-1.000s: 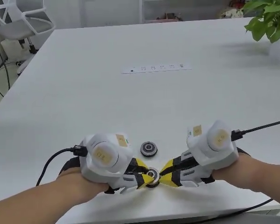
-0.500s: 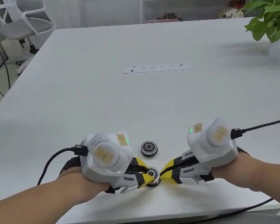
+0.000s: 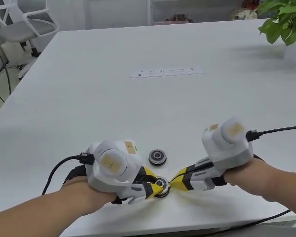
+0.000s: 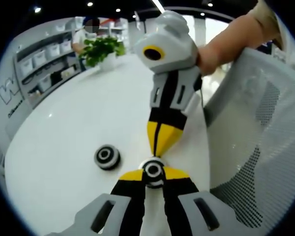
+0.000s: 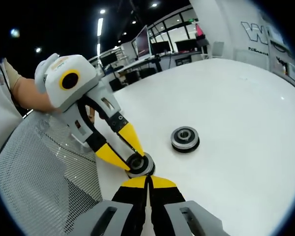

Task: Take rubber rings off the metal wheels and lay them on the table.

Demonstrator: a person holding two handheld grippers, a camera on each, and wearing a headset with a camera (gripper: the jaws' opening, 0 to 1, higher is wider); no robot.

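At the front edge of the table (image 3: 138,113), the left tongs (image 3: 153,189) pinch a metal wheel (image 3: 161,185) between their yellow tips. The right tongs (image 3: 172,183) are pressed together, tips touching that wheel's rim from the opposite side. A second wheel (image 3: 157,157), black ring (image 5: 185,148) on, lies flat just beyond, apart from both.

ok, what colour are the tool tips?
Yellow, black further back; right tool shows it best in the left gripper view.

The surface (image 3: 138,113) is smooth, matt white. The held wheel (image 4: 154,170) and loose wheel (image 3: 157,157) show shiny metal hubs in dull black rims, probably rubber. The left tongs (image 3: 154,189) and right tongs (image 3: 175,181) have glossy plastic shells.
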